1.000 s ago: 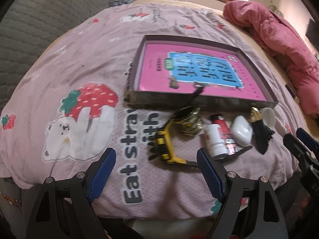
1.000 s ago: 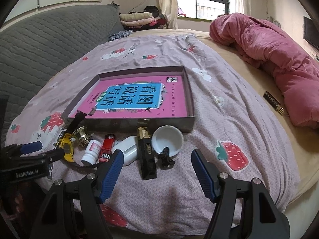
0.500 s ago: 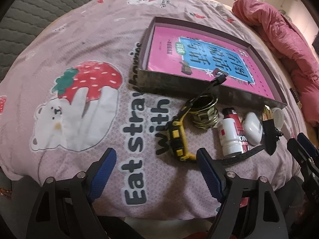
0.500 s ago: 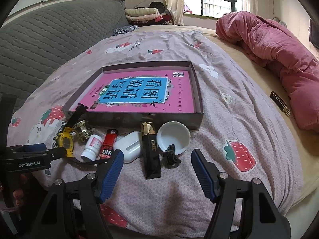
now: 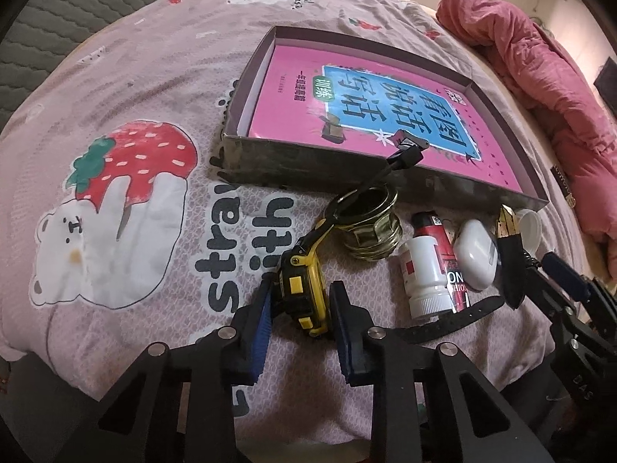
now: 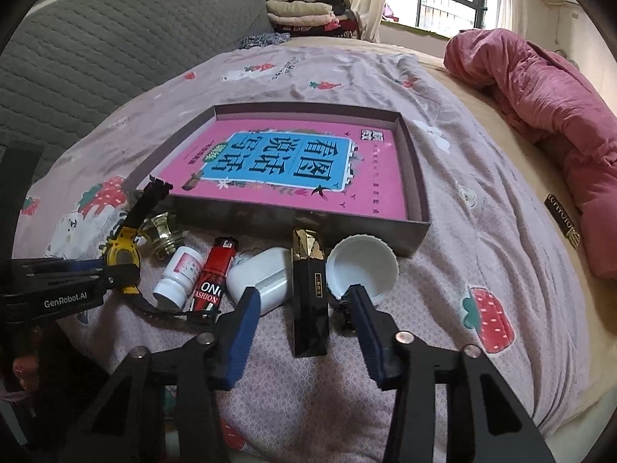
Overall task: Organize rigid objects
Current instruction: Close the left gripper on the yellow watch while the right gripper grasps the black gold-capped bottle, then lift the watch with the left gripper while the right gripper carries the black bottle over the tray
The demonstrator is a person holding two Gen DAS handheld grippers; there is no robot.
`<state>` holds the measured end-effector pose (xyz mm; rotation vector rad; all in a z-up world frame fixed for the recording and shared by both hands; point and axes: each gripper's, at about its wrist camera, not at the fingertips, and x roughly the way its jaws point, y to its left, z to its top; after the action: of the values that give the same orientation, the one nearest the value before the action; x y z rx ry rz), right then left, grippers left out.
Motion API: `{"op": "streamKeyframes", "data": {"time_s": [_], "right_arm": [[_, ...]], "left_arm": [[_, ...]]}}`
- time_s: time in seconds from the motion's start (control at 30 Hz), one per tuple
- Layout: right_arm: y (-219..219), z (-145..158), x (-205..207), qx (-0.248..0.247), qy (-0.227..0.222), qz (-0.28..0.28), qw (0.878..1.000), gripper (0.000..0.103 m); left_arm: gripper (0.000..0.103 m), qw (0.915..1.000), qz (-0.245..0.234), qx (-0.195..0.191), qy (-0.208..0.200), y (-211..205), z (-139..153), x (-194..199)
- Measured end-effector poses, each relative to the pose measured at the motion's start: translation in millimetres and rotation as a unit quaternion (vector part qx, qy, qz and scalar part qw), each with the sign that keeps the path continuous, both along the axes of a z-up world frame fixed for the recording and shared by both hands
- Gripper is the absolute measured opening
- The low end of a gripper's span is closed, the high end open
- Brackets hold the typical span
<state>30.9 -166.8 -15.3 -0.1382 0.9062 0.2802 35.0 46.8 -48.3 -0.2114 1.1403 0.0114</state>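
A row of small objects lies on the bed in front of a shallow box (image 5: 293, 162) holding a pink book (image 6: 293, 162). My left gripper (image 5: 299, 308) has closed in around the yellow-and-black watch (image 5: 302, 293), its blue pads at the case's two sides. Beside the watch are a brass fitting (image 5: 370, 231), a white pill bottle (image 5: 424, 274), a red lighter (image 6: 214, 272) and a white earbud case (image 6: 266, 277). My right gripper (image 6: 304, 308) is open around the near end of a black-and-gold lipstick (image 6: 308, 289), next to a white cap (image 6: 362, 266).
A rolled pink quilt (image 6: 547, 96) lies along the right side of the bed. A grey padded headboard (image 6: 96, 50) stands at the left. A small black-and-gold item (image 6: 561, 218) lies by the quilt. Folded clothes (image 6: 304, 13) sit at the far end.
My left gripper moved forward and narrowed from wide open onto the watch. My right gripper advanced toward the lipstick and narrowed somewhat.
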Motion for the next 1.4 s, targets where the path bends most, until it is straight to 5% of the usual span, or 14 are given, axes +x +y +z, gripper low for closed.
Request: {"op": "streamKeyframes", "data": {"time_s": [0.4,0.53,0.7,1.4], "right_arm": [[2,-13,11,0.000,0.019,0.011,1.000,0.034],[0,-21,19,-0.006,0.035,0.002,0.999,0.024],[2,-24,19,-0.012,0.032,0.010,0.999,0.024],[-20,-8,14,0.077,0.033,-0.008,0.996,0.023]], "left_arm": [[0.029,1.0000,-0.001,-0.002,0.000,0,-6,8],[0.029,1.0000,-0.003,0.000,-0.001,-2,-7,10],[0.021,1.0000,0.001,0.002,-0.005,-3,-8,14],[0.017,0.9978,0.005,-0.005,-0.066,4,16,6]]}}
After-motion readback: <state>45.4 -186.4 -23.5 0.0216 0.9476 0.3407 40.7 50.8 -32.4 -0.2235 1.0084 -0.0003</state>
